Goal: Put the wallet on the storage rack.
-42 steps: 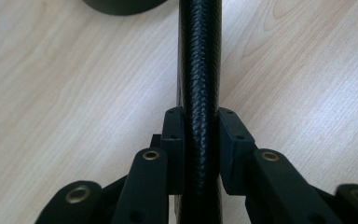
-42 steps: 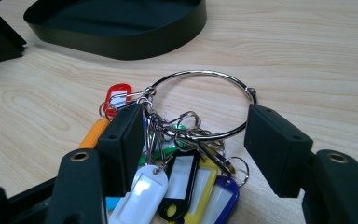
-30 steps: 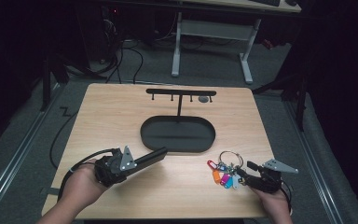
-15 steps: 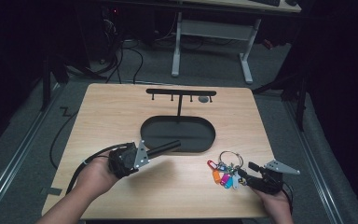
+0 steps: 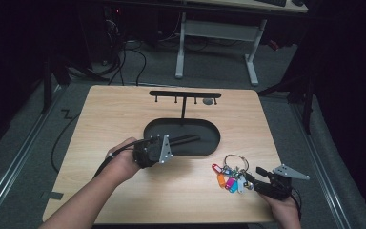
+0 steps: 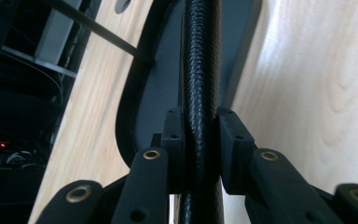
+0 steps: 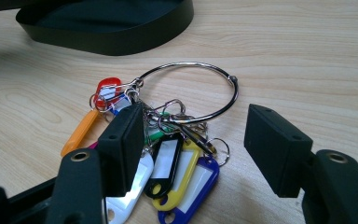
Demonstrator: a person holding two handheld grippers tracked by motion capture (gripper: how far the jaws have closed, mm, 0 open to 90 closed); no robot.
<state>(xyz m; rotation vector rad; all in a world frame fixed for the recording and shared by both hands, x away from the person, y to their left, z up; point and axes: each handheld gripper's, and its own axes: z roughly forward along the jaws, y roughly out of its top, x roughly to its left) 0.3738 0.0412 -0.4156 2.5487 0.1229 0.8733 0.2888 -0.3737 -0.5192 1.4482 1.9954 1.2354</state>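
Keys on their ring are lying at the table's five o'clock edge while your right gripper is gaping over them and your left gripper is clamping a black rod above the tray.

A left gripper is held over the oval tray; a right gripper is held beside the key ring, near right.
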